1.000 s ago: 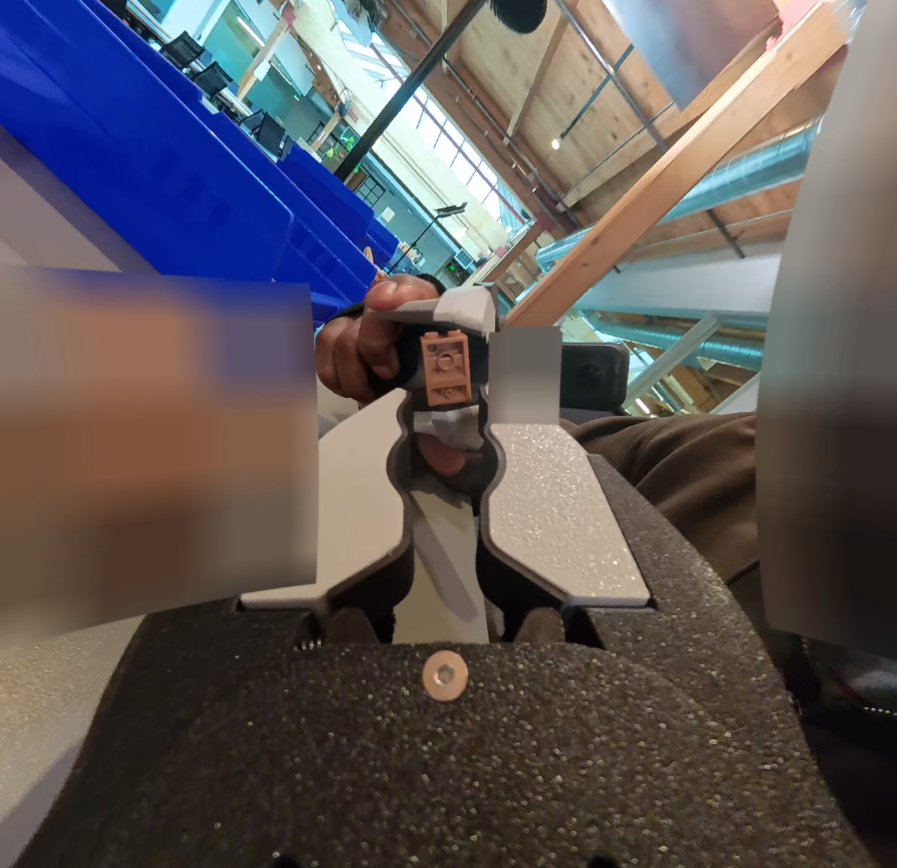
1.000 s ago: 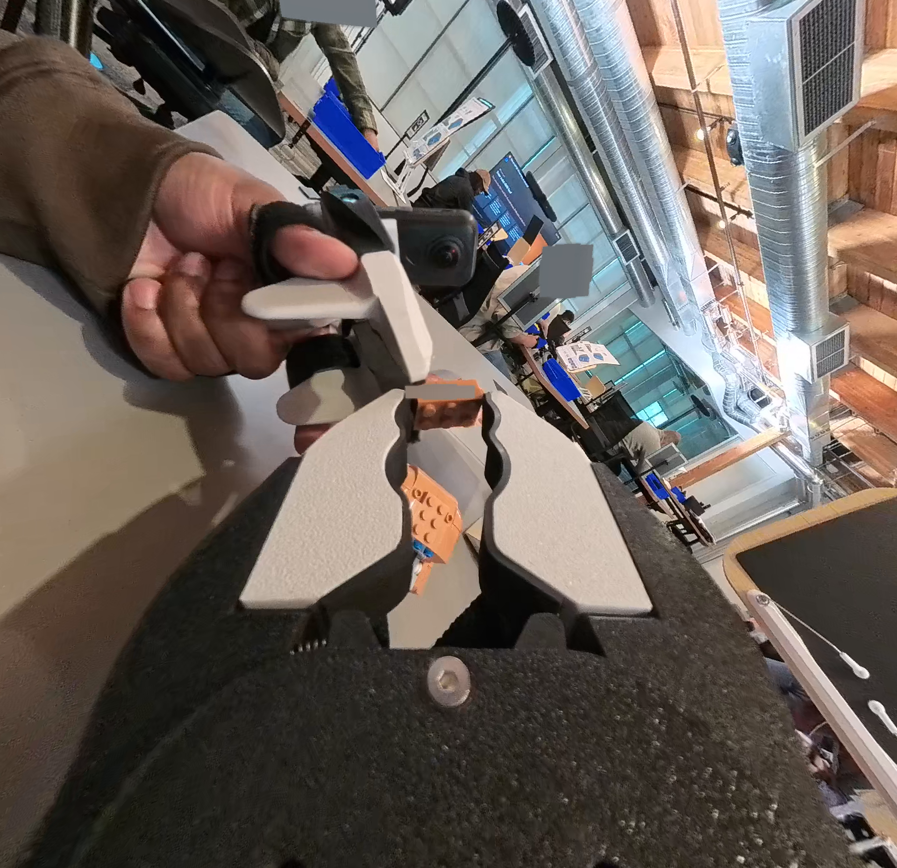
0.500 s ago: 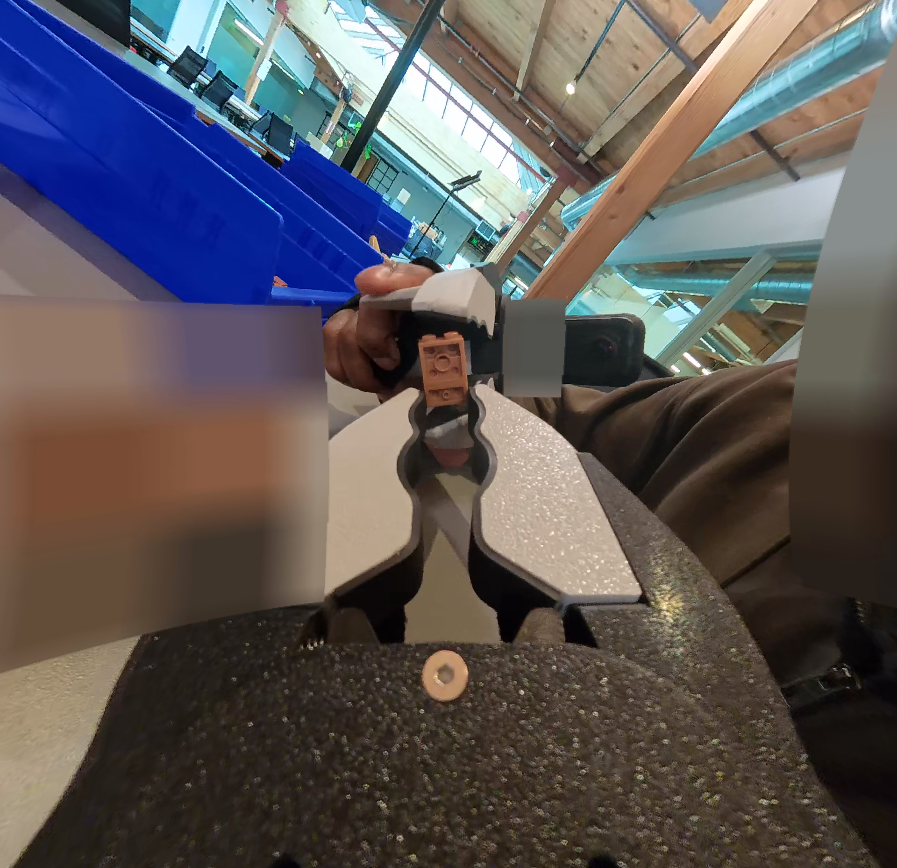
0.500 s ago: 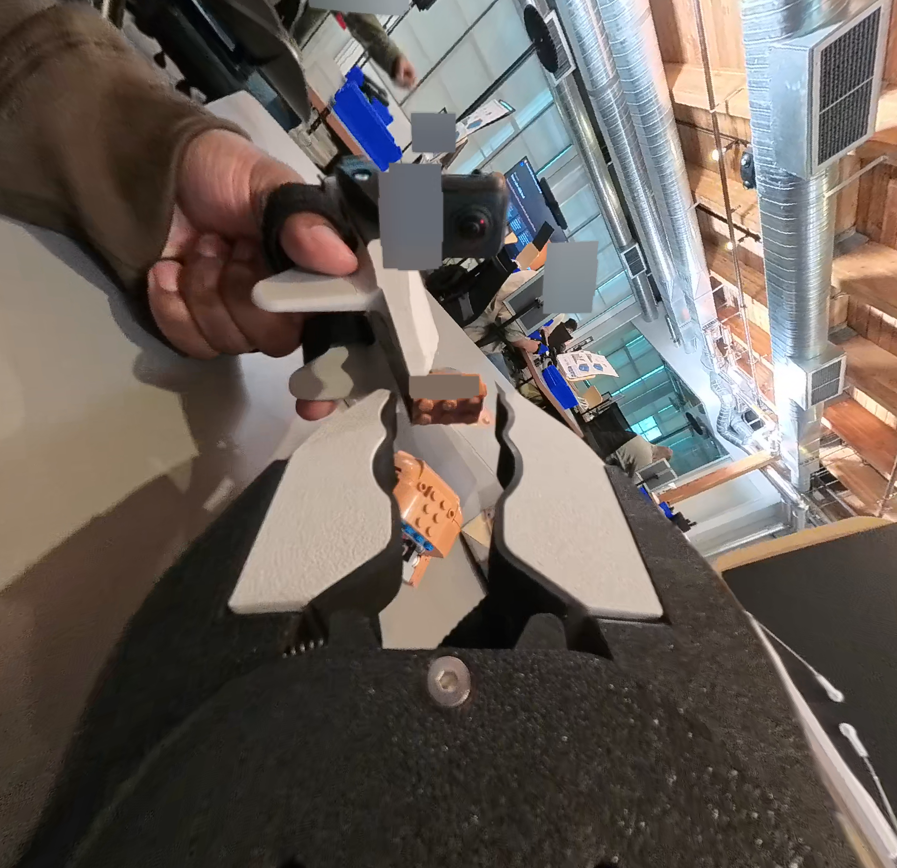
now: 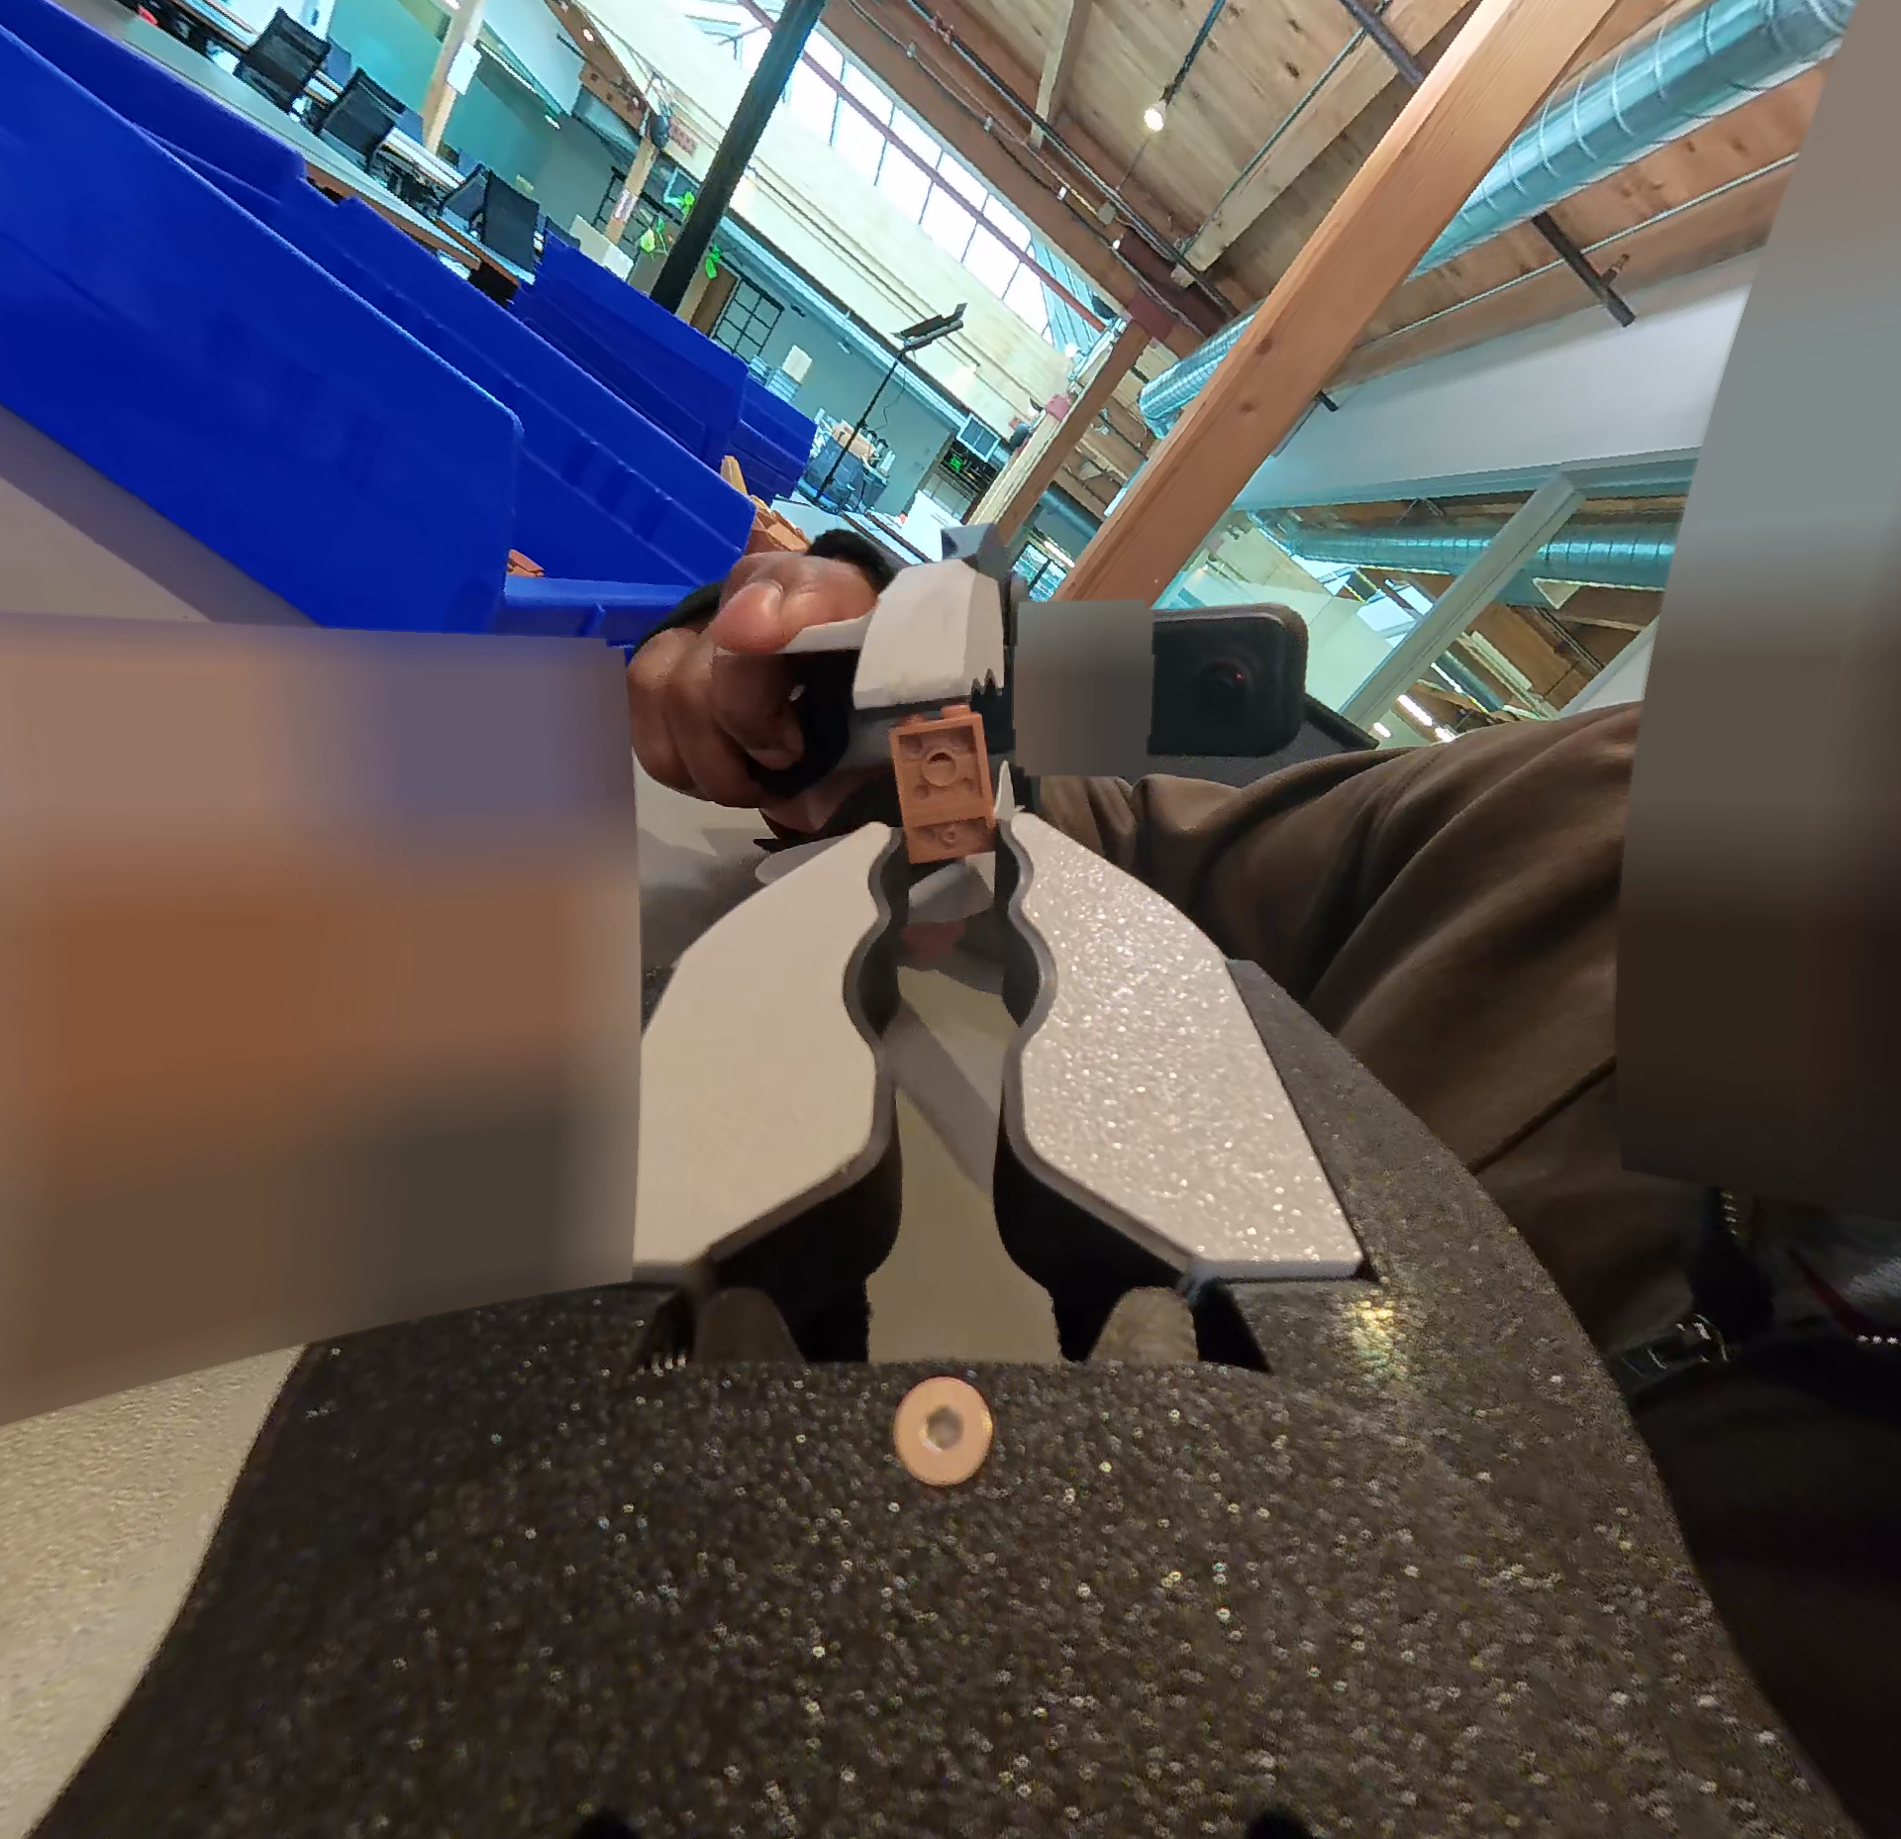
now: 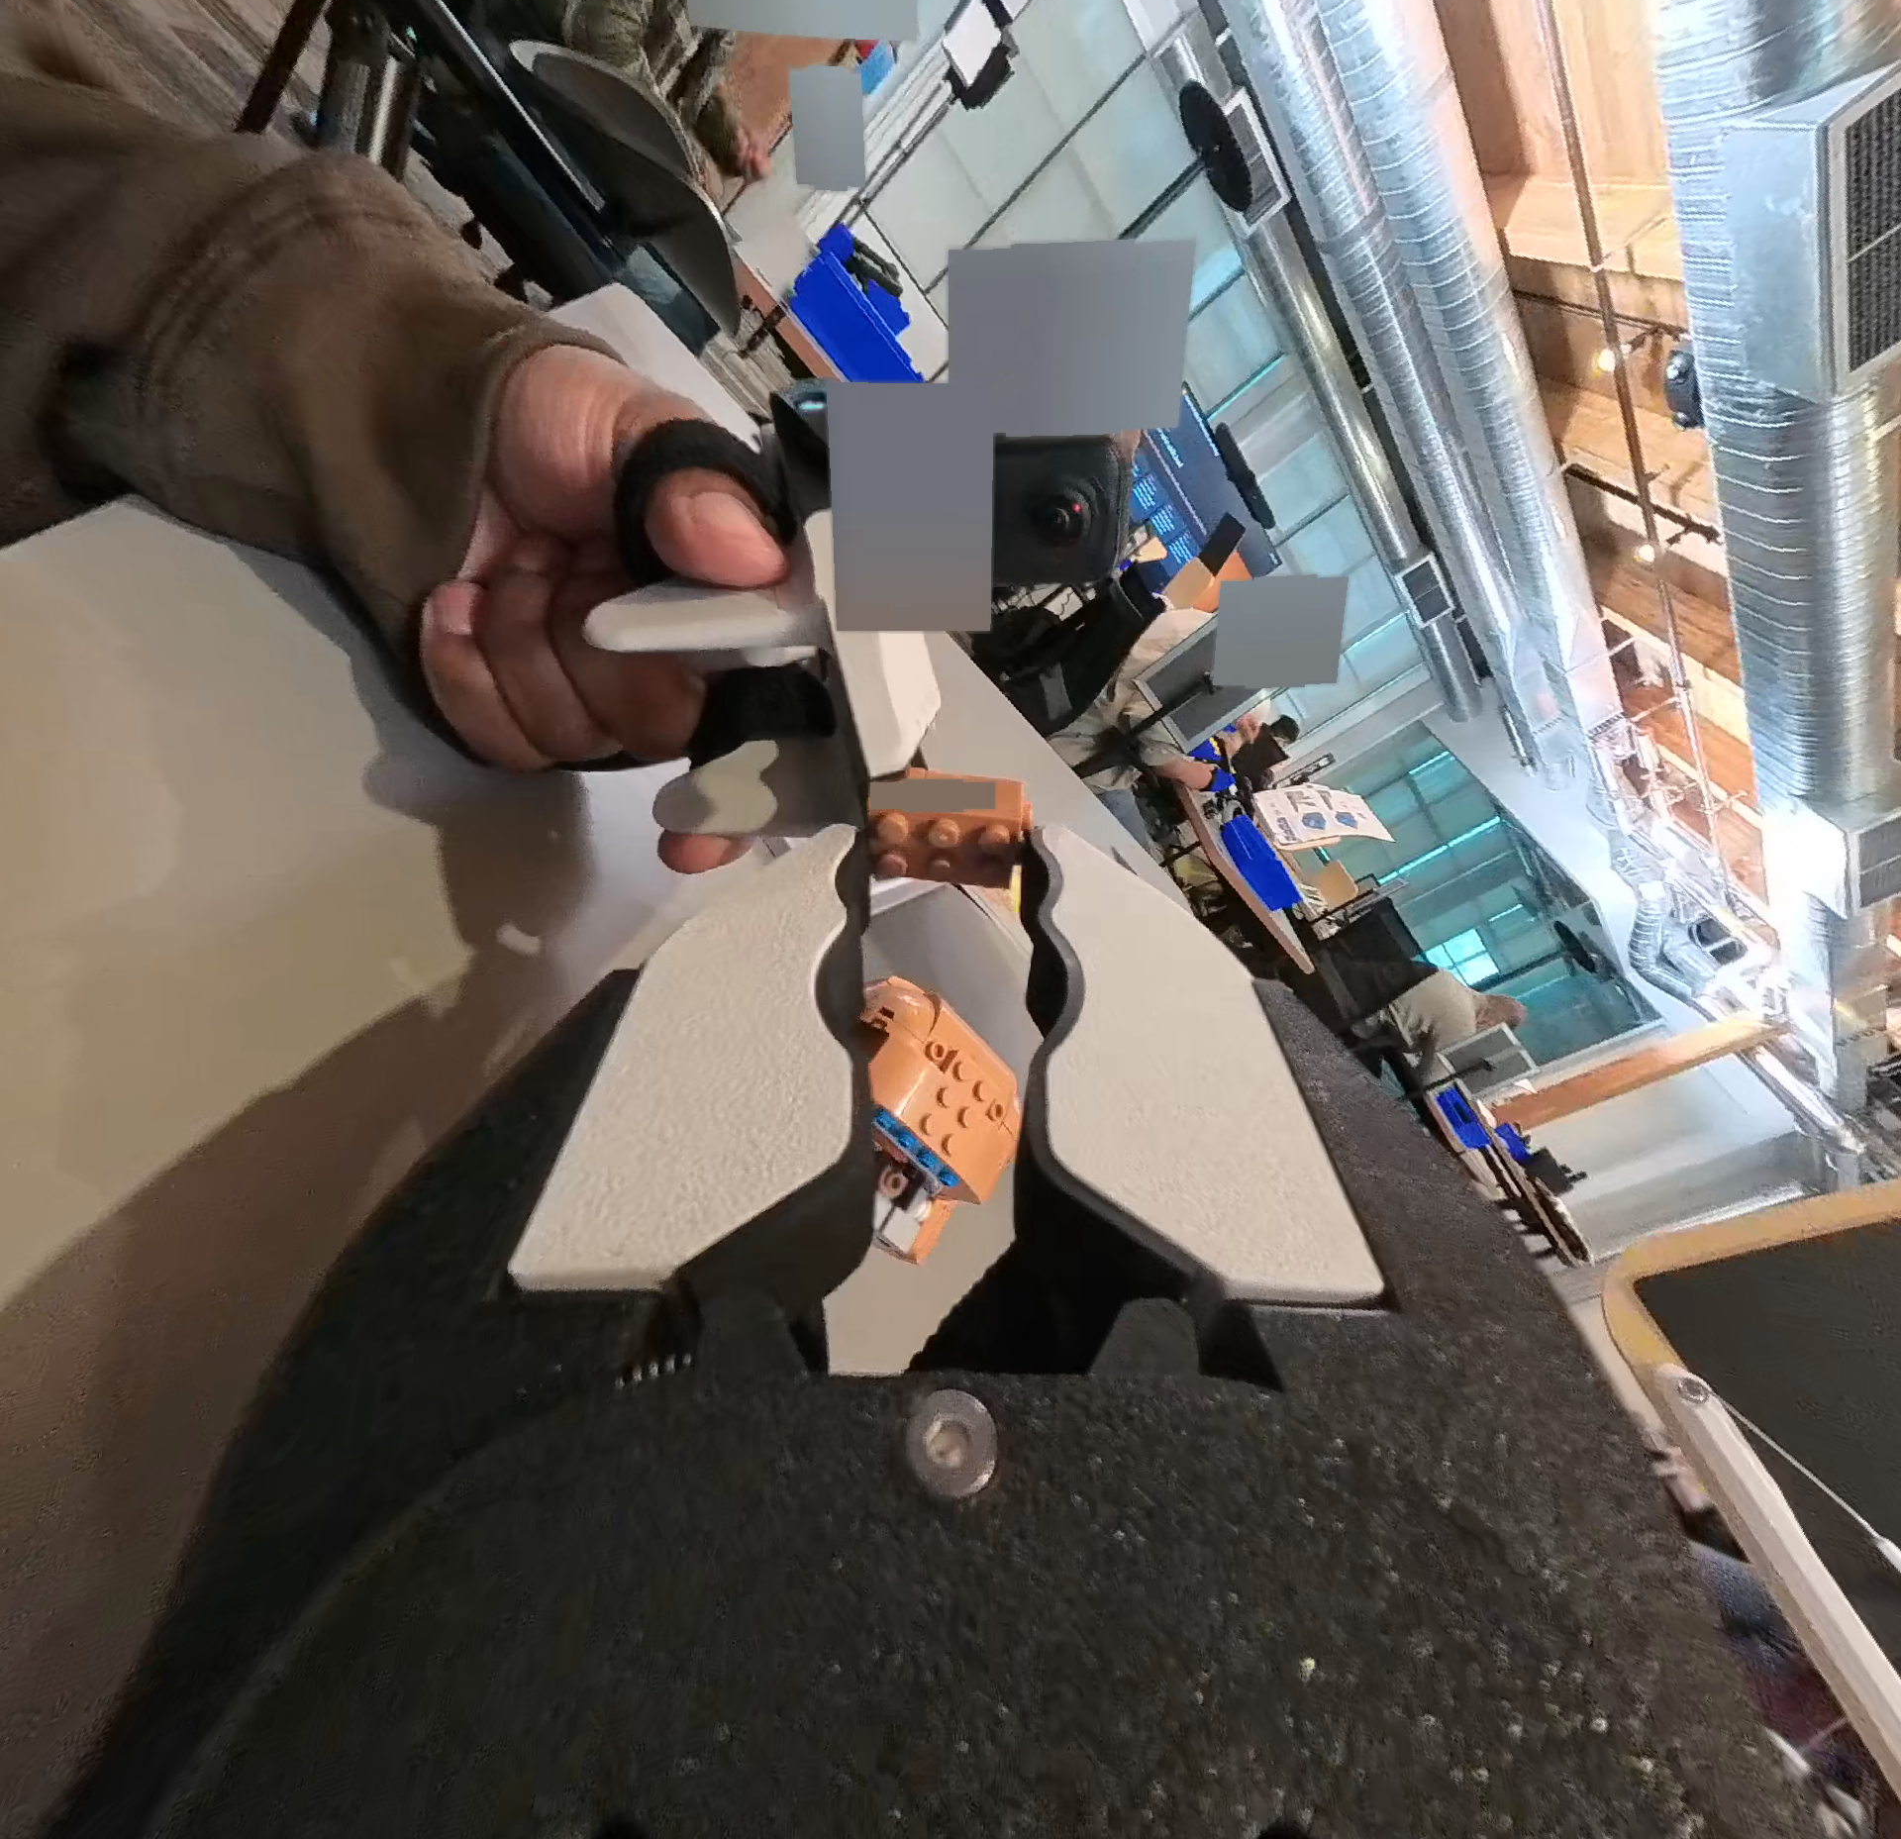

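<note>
A small orange brick (image 5: 941,776) sits between both grippers in the air. My left gripper (image 5: 952,838) is shut on its lower part, and I see its underside. My right gripper (image 6: 946,848) is shut on the same brick (image 6: 946,838), with one tip on each end. The right gripper's upper finger (image 5: 921,648) shows above the brick in the left wrist view. The left gripper's fingers (image 6: 710,622), held by a hand (image 6: 535,637), reach the brick from the left in the right wrist view.
A small orange model (image 6: 941,1100) with blue parts lies on the grey table (image 6: 206,812) below my right gripper. Blue bins (image 5: 257,401) line the table's far side. A brown sleeve (image 5: 1389,915) is to the right. People sit at desks in the background. Both grippers' tips are close together, under 4 cm apart.
My left gripper closed on the brick. My right gripper opened away from the brick half a second ago and has closed back on its ends.
</note>
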### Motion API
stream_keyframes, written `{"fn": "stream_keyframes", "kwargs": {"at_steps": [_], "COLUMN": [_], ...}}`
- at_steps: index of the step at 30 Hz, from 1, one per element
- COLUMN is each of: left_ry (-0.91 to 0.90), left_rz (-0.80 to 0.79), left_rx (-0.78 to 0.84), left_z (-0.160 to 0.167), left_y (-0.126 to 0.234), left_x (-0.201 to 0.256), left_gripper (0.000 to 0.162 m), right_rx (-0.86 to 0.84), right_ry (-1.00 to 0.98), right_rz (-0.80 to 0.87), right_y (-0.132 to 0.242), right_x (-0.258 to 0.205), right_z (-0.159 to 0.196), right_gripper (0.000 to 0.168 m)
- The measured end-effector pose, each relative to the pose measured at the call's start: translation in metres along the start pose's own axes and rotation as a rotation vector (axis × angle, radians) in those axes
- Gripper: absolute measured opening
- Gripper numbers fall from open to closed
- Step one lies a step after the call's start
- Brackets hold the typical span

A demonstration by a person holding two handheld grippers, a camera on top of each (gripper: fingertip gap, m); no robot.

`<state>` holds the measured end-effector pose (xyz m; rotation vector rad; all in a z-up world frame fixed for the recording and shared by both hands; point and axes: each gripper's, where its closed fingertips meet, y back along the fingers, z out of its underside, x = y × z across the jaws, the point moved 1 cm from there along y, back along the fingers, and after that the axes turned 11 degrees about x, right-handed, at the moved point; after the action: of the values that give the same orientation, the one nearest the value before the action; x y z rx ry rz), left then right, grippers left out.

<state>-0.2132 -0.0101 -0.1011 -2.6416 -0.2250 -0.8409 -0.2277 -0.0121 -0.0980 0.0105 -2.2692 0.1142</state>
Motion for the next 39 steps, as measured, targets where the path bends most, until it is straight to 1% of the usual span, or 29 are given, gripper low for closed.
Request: {"fn": "stream_keyframes", "kwargs": {"at_steps": [9,17,19,21,23,25,27,28,29,32,39], "left_ry": [0.014,0.066,0.053,0.025,0.012,-0.011,-0.025,-0.028,-0.032,-0.046,-0.009], "left_rz": [0.021,0.102,0.07,0.028,0.007,-0.025,-0.036,-0.04,-0.043,-0.048,0.04], "left_rx": [-0.001,0.003,0.007,0.007,0.01,0.003,-0.006,-0.008,-0.01,-0.028,-0.042], "left_z": [0.0,0.0,0.0,-0.001,-0.001,-0.001,0.0,0.001,0.001,0.003,0.005], "left_y": [0.0,0.0,0.0,0.001,0.0,0.001,0.001,0.0,0.0,0.0,-0.001], "left_x": [0.003,0.012,0.008,0.003,0.001,-0.003,-0.004,-0.004,-0.005,-0.005,0.006], "left_gripper": [0.016,0.016,0.015,0.015,0.015,0.015,0.016,0.016,0.016,0.016,0.015], "right_rx": [0.03,0.109,0.081,0.027,-0.01,-0.036,-0.061,-0.068,-0.07,-0.062,0.035], "right_ry": [-0.018,-0.135,-0.093,-0.005,0.082,0.143,0.196,0.211,0.212,0.177,0.012], "right_rz": [-0.009,-0.028,-0.01,0.012,0.02,0.025,0.042,0.045,0.037,0.008,-0.05], "right_y": [0.001,0.0,0.0,-0.001,-0.002,-0.004,-0.004,-0.004,-0.003,-0.001,0.001], "right_x": [-0.001,-0.002,-0.001,0.0,-0.001,-0.003,-0.001,0.0,0.0,-0.002,-0.004], "right_z": [-0.003,-0.012,-0.008,-0.004,-0.003,-0.004,-0.003,-0.003,-0.002,-0.003,-0.015], "right_gripper": [0.027,0.027,0.027,0.028,0.037,0.042,0.039,0.032,0.03,0.028,0.028]}}
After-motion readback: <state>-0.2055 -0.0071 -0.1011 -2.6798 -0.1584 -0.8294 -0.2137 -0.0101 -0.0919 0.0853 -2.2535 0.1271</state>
